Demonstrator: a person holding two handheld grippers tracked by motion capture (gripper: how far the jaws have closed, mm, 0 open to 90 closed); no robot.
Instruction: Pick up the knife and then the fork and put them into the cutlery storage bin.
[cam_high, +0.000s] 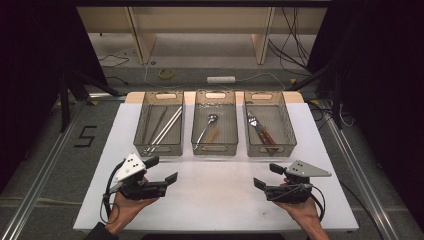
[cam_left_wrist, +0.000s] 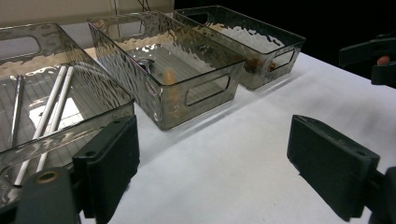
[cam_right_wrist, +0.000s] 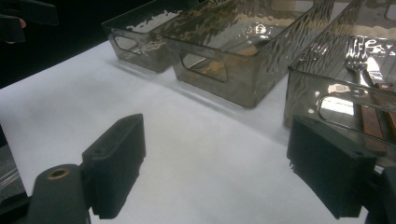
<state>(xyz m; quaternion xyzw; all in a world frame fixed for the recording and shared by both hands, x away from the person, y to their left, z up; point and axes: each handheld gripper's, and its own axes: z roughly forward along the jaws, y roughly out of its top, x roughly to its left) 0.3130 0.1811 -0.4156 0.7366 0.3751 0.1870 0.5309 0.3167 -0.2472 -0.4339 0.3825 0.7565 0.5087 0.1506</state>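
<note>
High view shows the left gripper (cam_high: 162, 170) and the right gripper (cam_high: 265, 175) held low over the near part of the bench (cam_high: 210, 200), well apart from each other. Both have the jaws wide open and hold nothing. Nearest to them are three smoky clear bins in a row across the middle of the bench. The left bin (cam_high: 142, 135) holds long metal sticks (cam_high: 165, 129). The middle bin (cam_high: 200, 147) holds a ladle (cam_high: 207, 126) and a small wooden piece beside it. The right bin (cam_high: 287, 135) holds a fork (cam_high: 254, 121) and wooden-handled cutlery.

The bench has a white, matte cover, and bare wood shows at its far edge. Grey carpet floor (cam_high: 50, 165) lies around it, with a black mark like a "5" (cam_high: 85, 136) at the left. Metal rails run along both sides. Far behind are a roll of yellow tape (cam_high: 166, 73), a white power strip (cam_high: 221, 79), cables, and pale wooden furniture. Black curtains close the room at left and right.
</note>
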